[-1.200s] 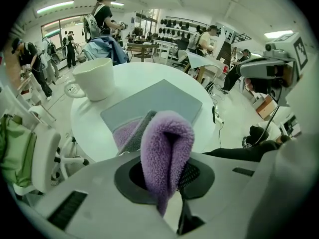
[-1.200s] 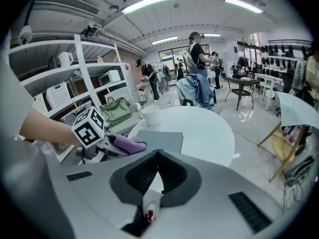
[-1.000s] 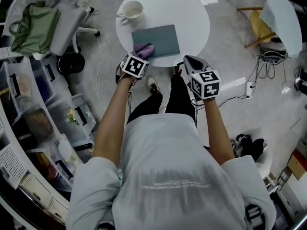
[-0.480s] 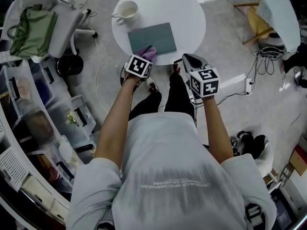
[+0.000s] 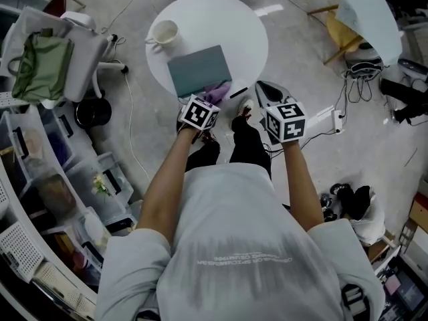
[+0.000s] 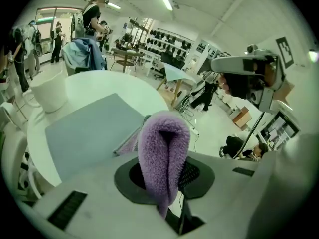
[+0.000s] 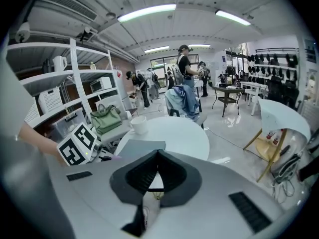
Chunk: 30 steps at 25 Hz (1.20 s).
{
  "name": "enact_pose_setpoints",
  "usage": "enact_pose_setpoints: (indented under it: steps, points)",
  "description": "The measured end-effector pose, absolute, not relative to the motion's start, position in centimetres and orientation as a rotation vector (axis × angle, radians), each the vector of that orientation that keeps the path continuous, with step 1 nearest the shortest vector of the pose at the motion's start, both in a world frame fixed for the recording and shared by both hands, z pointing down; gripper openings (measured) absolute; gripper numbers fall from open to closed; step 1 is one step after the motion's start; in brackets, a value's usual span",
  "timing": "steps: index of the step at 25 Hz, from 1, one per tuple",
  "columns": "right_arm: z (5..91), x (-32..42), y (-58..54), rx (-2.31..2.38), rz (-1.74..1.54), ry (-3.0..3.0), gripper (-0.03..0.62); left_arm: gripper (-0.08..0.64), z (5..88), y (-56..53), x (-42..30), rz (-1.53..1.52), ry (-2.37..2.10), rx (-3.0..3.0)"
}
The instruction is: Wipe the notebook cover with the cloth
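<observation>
A grey-blue notebook (image 5: 198, 69) lies flat on the round white table (image 5: 247, 32). A folded purple cloth (image 5: 219, 90) sits at the notebook's near right corner, close to the table's rim. My left gripper (image 5: 214, 99) is shut on the cloth (image 6: 163, 148), which stands up between the jaws, with the notebook (image 6: 89, 131) just beyond. Whether the cloth touches the cover cannot be told. My right gripper (image 5: 262, 87) hovers off the table's near right edge, shut and empty; its view (image 7: 156, 156) looks over the notebook (image 7: 140, 147).
A white cup (image 5: 164, 32) stands on the table left of the notebook. A chair with a green bag (image 5: 41, 53) and storage shelves (image 5: 40, 179) fill the left. Cables (image 5: 361, 89) and a wooden chair (image 5: 348, 29) lie to the right. People stand in the background.
My left gripper has carried the cloth rightwards along the notebook's near edge, from the near left part to the near right corner. The right gripper has kept its place beside the table.
</observation>
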State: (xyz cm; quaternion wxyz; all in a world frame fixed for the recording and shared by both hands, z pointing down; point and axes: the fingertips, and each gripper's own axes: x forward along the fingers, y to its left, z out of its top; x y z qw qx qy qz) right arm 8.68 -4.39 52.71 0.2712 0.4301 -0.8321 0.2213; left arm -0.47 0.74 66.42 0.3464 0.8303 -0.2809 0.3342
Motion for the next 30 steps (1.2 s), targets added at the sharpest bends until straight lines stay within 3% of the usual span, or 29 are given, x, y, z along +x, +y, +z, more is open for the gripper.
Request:
enact_pose_setpoints:
  steps: [15, 30]
  points:
    - [35.0, 12.9, -13.8, 1.38, 0.154, -2.417, 0.0, 0.061, 45.5, -11.0, -5.7, 0.518, -1.339, 2.406]
    - [20.2, 6.1, -19.9, 1.065, -0.198, -2.769, 0.0, 0.062, 24.4, -14.4, -14.2, 0.36, -2.035, 2.409]
